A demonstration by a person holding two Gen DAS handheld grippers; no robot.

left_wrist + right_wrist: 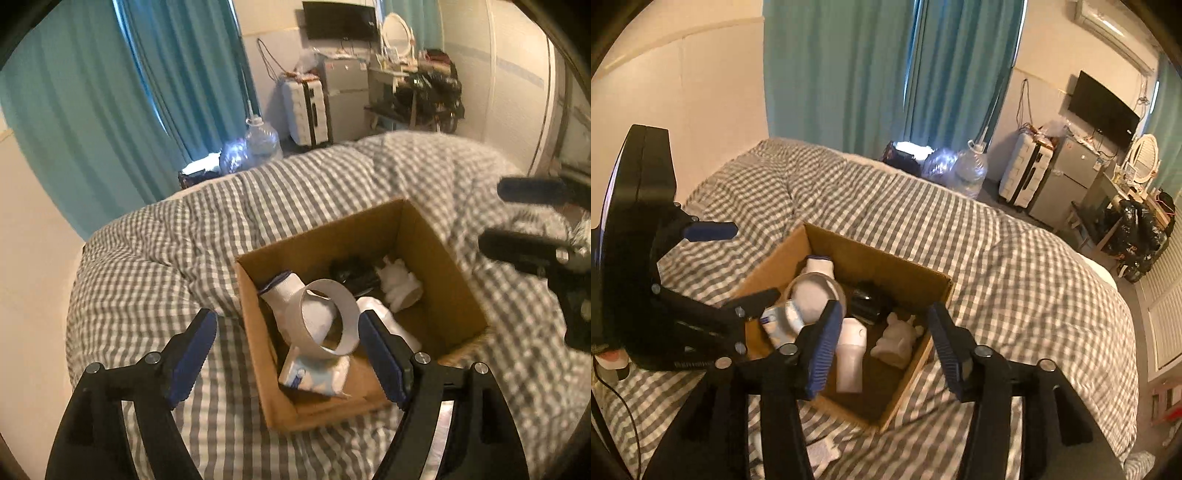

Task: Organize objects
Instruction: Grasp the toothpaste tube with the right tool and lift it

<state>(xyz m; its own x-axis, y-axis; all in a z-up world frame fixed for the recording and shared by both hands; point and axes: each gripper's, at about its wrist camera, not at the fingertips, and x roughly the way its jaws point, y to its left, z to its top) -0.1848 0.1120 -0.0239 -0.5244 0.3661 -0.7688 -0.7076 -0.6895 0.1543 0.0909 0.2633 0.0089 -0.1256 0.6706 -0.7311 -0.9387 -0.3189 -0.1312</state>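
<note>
An open cardboard box (454, 273) (916, 275) sits on the checked bed cover. Inside lie a grey tape ring (330, 317) (814, 295), a white bottle (284, 295) (820, 267), a white cup (849, 354), a white figurine (400, 284) (897, 341), a dark object (351, 273) (866, 299) and a white packet (314, 376). My left gripper (288, 354) is open and empty over the box's near left wall. My right gripper (882, 347) is open and empty above the box; it shows at the right edge of the left wrist view (517, 218).
The grey-and-white checked duvet (147, 258) (1015, 266) covers the bed. Teal curtains (92, 110), water jugs (258, 140) (971, 170), a white suitcase (306, 110), a small fridge (1060, 184) and a cluttered desk (424, 92) stand beyond the bed.
</note>
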